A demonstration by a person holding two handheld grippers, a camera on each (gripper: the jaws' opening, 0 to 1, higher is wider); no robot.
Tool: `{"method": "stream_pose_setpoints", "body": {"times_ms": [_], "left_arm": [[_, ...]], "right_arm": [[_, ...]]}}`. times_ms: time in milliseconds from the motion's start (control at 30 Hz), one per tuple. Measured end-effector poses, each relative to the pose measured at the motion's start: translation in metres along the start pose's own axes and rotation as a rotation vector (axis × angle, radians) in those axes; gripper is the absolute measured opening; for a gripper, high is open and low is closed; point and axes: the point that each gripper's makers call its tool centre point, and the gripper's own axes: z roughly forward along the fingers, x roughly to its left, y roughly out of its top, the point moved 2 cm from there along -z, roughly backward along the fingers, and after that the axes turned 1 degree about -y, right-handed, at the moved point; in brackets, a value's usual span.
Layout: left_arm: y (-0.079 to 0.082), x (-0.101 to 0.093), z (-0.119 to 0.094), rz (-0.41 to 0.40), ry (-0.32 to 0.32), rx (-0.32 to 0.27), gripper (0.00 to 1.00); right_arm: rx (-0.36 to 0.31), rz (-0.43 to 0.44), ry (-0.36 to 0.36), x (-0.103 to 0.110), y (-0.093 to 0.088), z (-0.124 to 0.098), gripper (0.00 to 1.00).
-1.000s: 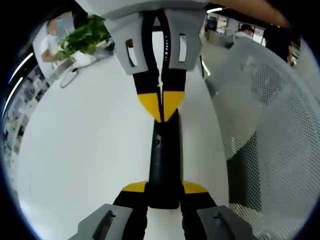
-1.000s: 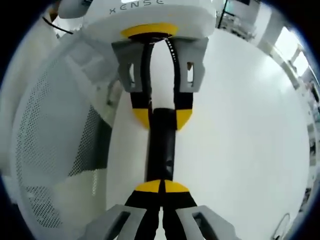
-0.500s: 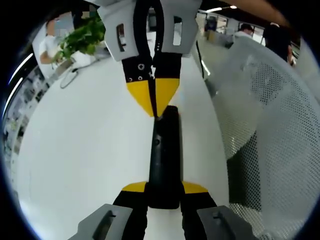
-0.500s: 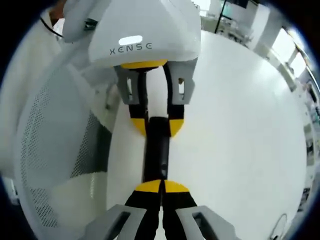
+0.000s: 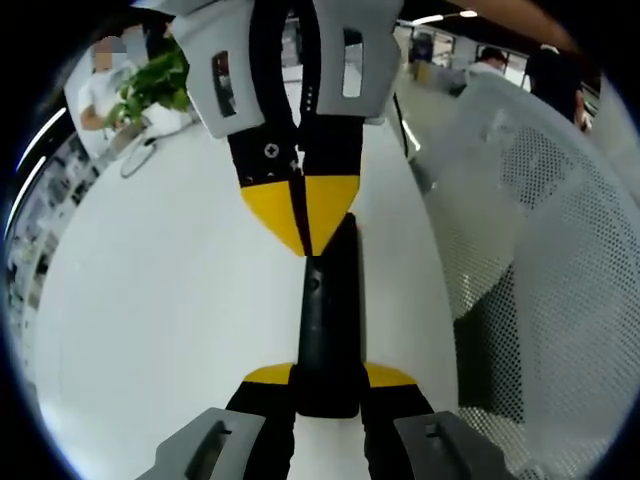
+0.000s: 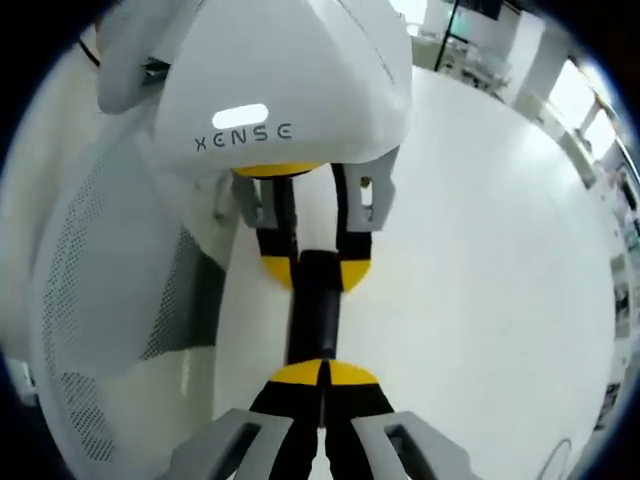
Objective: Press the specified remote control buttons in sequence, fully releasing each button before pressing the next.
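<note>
A slim black remote control [image 5: 328, 320] hangs over the white table [image 5: 150, 300], held at its near end by my left gripper [image 5: 328, 378], which is shut on it with a yellow pad on each side. My right gripper [image 5: 305, 238] comes down from the top of the left gripper view, shut, its yellow tips resting on the remote's far part. In the right gripper view the right gripper [image 6: 322, 372] is shut with its tips touching the remote control [image 6: 315, 320]. Beyond, the left gripper [image 6: 315, 272] clamps the other end.
A white mesh chair [image 5: 540, 250] stands beside the table edge, also seen as the mesh chair [image 6: 100, 300] on the left of the right gripper view. A green plant [image 5: 160, 80] and a seated person [image 5: 98, 90] are at the table's far end.
My right gripper has slid along the remote towards the left gripper; it looms larger in the left gripper view, and less of the remote shows between the two grippers. The left grip is unchanged.
</note>
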Motion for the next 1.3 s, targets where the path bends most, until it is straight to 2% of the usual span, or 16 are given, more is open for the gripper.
{"method": "stream_pose_setpoints", "body": {"times_ms": [1300], "left_arm": [[0.001, -0.001, -0.003, 0.0, 0.002, -0.036, 0.23]], "right_arm": [[0.052, 0.012, 0.049, -0.002, -0.004, 0.026, 0.0]]}}
